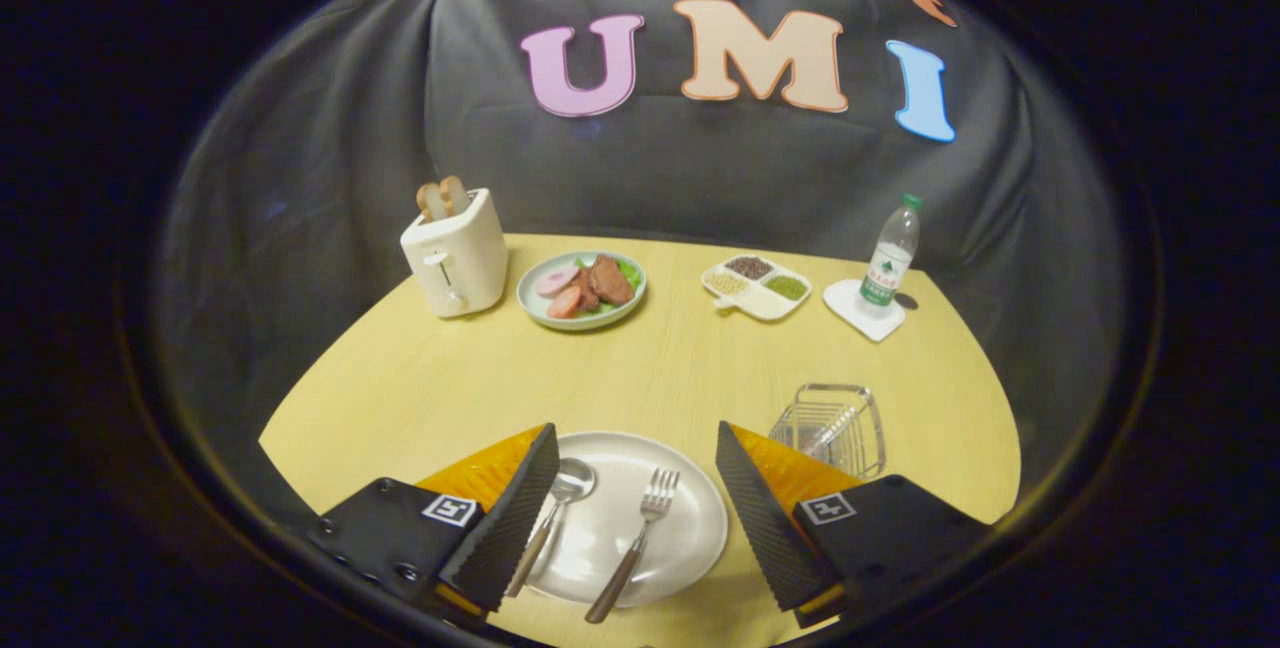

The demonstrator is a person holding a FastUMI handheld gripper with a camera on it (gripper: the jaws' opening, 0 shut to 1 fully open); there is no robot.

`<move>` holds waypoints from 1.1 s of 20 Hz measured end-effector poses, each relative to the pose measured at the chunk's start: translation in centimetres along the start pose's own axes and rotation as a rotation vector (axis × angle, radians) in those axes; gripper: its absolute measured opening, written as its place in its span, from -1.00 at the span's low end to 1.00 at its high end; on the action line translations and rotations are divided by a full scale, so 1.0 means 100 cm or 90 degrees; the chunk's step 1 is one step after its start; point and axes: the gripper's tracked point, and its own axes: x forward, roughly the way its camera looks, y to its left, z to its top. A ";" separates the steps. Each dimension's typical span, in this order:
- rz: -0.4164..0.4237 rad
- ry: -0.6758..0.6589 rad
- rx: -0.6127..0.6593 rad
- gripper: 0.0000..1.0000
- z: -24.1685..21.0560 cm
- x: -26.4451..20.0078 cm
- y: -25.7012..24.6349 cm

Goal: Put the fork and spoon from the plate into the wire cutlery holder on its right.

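1. The gripper [637,463] is held above the near edge of the wooden counter [450,378], and its jaws are spread wide apart with nothing clamped between them.
2. A white plate [690,528] is seen on the counter between the two jaws, and it is taken here as the landmark for everything else.
3. The spoon [560,503] is laid on the left part of the plate, bowl pointing away from the gripper, its brown handle partly hidden behind the left finger.
4. The fork [640,540] is laid on the middle of the plate, just right of the spoon, tines pointing away and its brown handle reaching out past the plate's near rim.
5. The two pieces of cutlery are kept apart from each other, and neither is touched by the fingers.
6. The wire cutlery holder [830,425] is placed upright just to the right of the plate, behind the right finger.
7. Well beyond the plate, a pale green dish of sliced meat and greens [582,289] is set.
8. A white toaster [455,253] with bread in its slots is stood beyond and to the left of the plate.
9. A divided tray of grains [757,287] is set beyond and to the right of the plate.
10. A water bottle [890,256] is stood on a white coaster [862,310], farther right of the plate than the tray.
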 end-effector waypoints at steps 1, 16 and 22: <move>0.001 0.012 -0.003 1.00 -0.008 0.002 0.001; -0.001 0.239 -0.009 0.87 -0.114 0.043 -0.004; -0.005 0.310 -0.035 0.16 -0.141 0.046 -0.006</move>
